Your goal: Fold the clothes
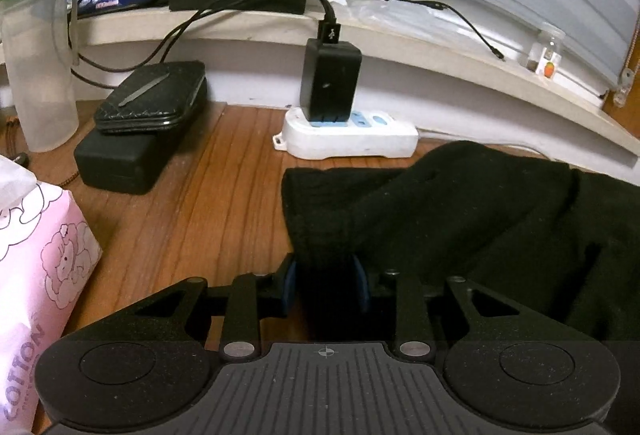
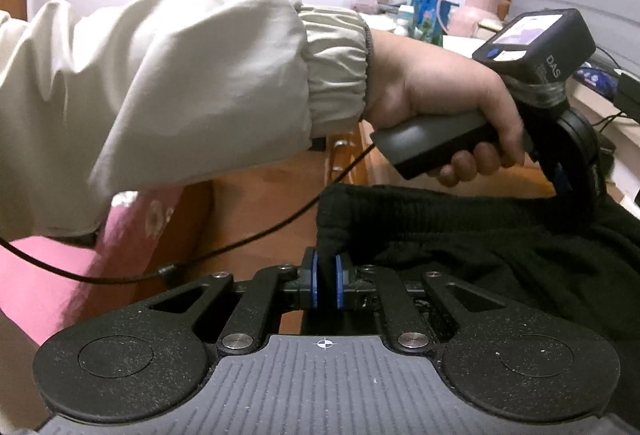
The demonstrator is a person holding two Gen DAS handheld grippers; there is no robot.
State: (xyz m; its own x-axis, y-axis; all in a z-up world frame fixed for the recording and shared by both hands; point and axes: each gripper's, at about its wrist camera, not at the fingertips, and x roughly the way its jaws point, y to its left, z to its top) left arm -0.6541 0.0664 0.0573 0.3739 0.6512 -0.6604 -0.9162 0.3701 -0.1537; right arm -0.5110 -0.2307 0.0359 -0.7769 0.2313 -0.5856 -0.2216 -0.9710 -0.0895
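The pink tissue pack [image 1: 36, 275] at the left edge reads "COTTON"; the unit [image 2: 536, 47] on the handle in the person's left hand [image 2: 440, 95] reads "DAS". Bare wooden counter [image 1: 208, 203] lies open between the pack and the black garment [image 1: 460, 219]; a power strip [image 1: 352, 135] and black boxes [image 1: 132, 151] stand behind. The garment, ribbed and rumpled, lies heaped on the counter. The left claw [image 1: 328, 283] pinches one bunched corner, and the right claw [image 2: 325, 285], nearly closed, pinches another fold.
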